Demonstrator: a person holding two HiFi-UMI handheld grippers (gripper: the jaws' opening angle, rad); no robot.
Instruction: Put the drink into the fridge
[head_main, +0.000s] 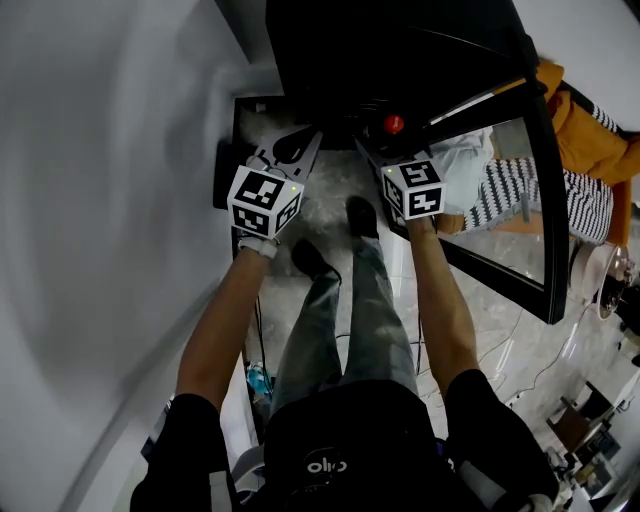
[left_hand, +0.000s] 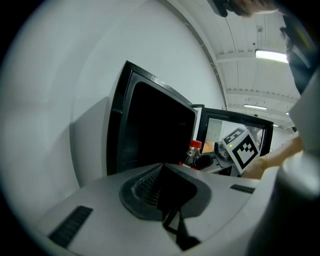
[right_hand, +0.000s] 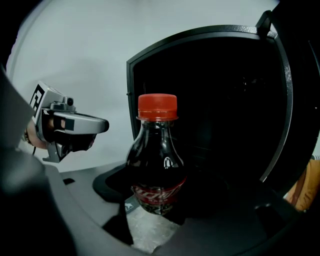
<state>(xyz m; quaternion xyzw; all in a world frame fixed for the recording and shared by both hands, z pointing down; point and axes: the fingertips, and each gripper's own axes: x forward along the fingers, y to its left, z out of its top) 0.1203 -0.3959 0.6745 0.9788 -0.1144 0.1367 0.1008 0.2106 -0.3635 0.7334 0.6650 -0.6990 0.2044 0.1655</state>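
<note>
The drink is a small dark cola bottle (right_hand: 157, 155) with a red cap and a red label. My right gripper (right_hand: 159, 192) is shut on its lower body and holds it upright in front of the black fridge (right_hand: 215, 95), whose inside is dark. In the head view the red cap (head_main: 394, 124) shows just ahead of the right gripper (head_main: 388, 140), at the fridge (head_main: 400, 50) opening. My left gripper (head_main: 303, 148) hovers beside it on the left, jaws shut on nothing. The left gripper view shows the bottle (left_hand: 193, 152) and the fridge (left_hand: 150, 127) beyond its jaws (left_hand: 162, 169).
The fridge's glass door (head_main: 505, 215) stands swung open on the right. A white wall (head_main: 100, 200) runs along the left. The person's legs and shoes (head_main: 340, 290) stand on a marbled floor. A person in orange (head_main: 590, 125) sits behind the door.
</note>
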